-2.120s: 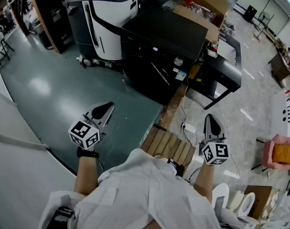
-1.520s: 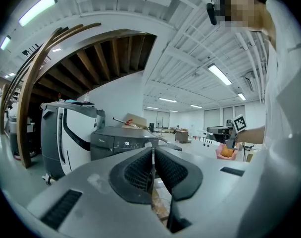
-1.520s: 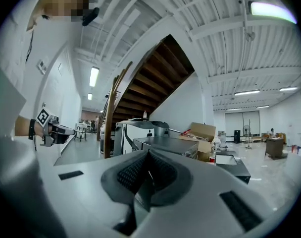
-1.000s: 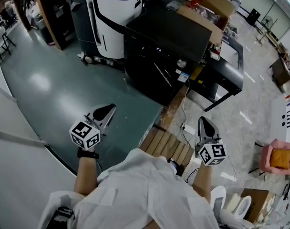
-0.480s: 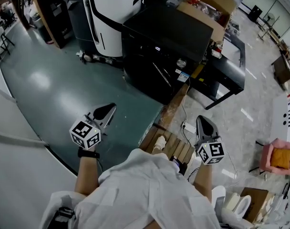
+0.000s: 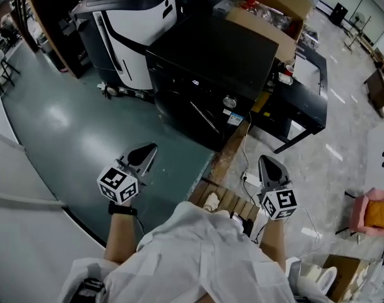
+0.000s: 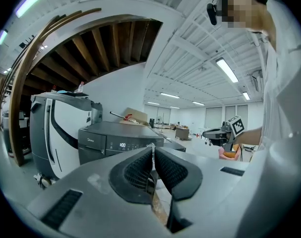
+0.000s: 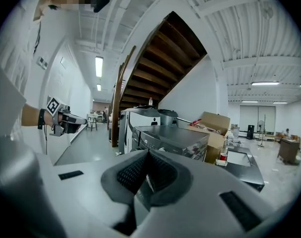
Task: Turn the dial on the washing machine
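Ahead of me, at about 12 o'clock in the head view, stands the black washing machine [image 6: 211, 55]. Its dial [image 6: 229, 101] is the small silvery round knob on the front panel, toward the panel's right end. From my right gripper [image 6: 266, 159] it lies at roughly 11 o'clock, and from my left gripper [image 6: 150, 148] at roughly 2 o'clock. Both are well apart from it, but the right looks the nearer, so I judge the right one should make the reach. The dial faces out of the panel toward me, so its axis runs level. I would need to come at it head-on, with the jaws spread round its rim. Right now both pairs of jaws are pressed together with nothing between them, as each gripper view shows. Behind the machine, at its 1 o'clock, an open cardboard box [image 6: 271, 8] holds red and mixed clutter that I cannot make out.
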Demonstrator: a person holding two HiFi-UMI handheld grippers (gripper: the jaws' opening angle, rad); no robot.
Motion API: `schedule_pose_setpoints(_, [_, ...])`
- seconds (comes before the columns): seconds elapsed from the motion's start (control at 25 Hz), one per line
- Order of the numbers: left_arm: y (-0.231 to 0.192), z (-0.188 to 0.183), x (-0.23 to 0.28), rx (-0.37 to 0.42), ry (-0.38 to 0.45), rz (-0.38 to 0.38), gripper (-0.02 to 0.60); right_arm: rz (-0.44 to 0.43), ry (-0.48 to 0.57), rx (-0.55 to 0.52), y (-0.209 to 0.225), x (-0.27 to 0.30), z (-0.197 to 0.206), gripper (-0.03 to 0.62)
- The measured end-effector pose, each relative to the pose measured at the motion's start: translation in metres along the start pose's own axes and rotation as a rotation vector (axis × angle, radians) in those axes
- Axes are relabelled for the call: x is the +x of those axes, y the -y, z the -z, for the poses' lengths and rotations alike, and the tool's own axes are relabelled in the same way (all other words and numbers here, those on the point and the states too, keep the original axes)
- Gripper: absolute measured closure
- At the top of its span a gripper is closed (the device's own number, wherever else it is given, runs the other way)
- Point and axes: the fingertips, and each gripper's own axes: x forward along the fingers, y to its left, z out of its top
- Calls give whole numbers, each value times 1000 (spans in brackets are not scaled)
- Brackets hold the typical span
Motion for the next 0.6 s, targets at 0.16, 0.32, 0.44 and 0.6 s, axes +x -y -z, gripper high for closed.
schedule_pose_setpoints(0.16, [4, -12, 48, 18, -13, 16, 565, -9, 11, -1, 35, 22, -4, 591])
schedule_pose_setpoints(0.32, [10, -27, 88, 30, -18, 16, 565, -56, 3, -8, 62, 43, -7, 591])
schedule_pose_setpoints(0.44, [18, -31, 109, 38, -16, 10, 565, -99, 11, -7, 76, 57, -8, 591])
schedule_pose_setpoints(0.6, [24, -27, 123, 32, -17, -9, 565, -148, 16, -9, 83, 76, -4, 591])
